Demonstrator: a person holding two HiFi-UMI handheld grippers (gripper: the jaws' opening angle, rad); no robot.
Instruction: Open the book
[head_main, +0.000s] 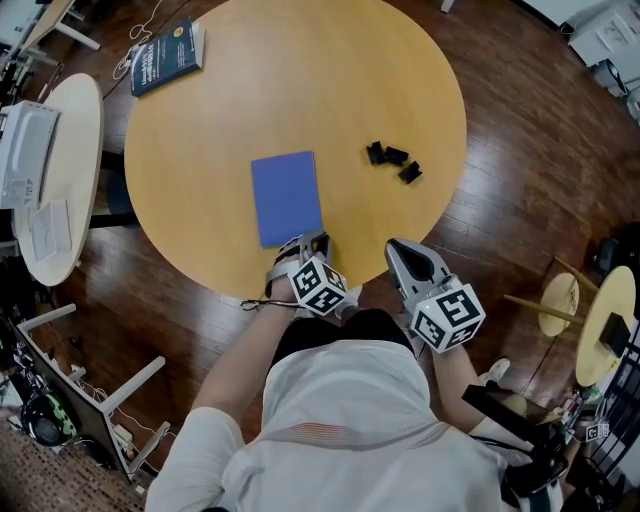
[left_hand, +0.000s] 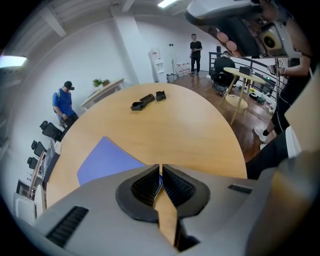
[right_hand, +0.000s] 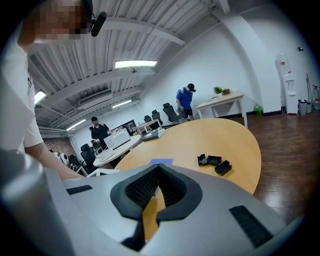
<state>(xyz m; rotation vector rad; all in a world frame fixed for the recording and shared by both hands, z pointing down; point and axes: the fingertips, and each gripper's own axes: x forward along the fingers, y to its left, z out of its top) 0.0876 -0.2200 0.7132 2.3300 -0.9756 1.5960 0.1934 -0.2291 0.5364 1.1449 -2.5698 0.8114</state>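
A round, pale-wood tabletop (head_main: 300, 80) is filling most of the room in front of the person. A thin, closed blue book (head_main: 286, 197) is lying flat on it, a little left of the middle, with its long axis running away from the person. The left tool (head_main: 305, 241) is reaching in at the book's near right corner. Its jaws are pressing together to a narrow slit with a sliver of blue showing between them, so I judge it is pinching the cover edge there rather than closing on nothing. From that corner the rest of the book is stretching forward and to the left, so lifting and swinging the cover leftward looks like the move in hand. The right tool (head_main: 397, 247) is hovering at the near rim of the tabletop, well apart from the book on its right side. Its jaws are meeting at the tips with nothing between them. Beyond it a few small black plastic pieces (head_main: 392, 160) are sitting in a loose cluster, clear of the book. A second, dark-covered book (head_main: 167, 57) is resting at the far left rim.
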